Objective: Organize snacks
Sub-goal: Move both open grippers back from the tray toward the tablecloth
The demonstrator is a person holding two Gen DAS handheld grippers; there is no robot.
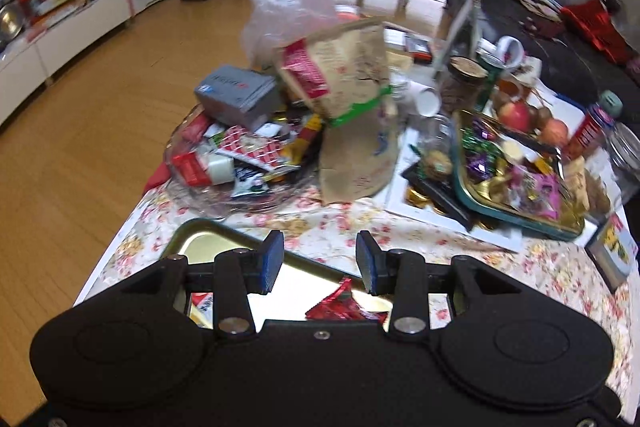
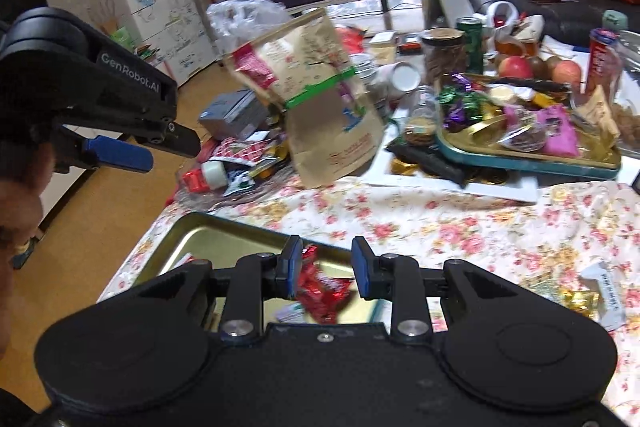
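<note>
Cluttered floral tablecloth point(image 2: 460, 227). Red candy wrapper point(image 2: 320, 285) sits over the gold tin point(image 2: 208, 239), long axis running away from me, pinched in my right gripper point(image 2: 326, 269). Left gripper point(image 1: 320, 261) hangs unclenched and empty above the tin, equally close.

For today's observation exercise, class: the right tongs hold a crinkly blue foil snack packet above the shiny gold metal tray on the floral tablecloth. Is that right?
Not quite. The crinkly foil snack packet is red, not blue, as the right wrist view shows. The rest stands: the right tongs hold it above the shiny gold metal tray on the floral tablecloth.
</note>
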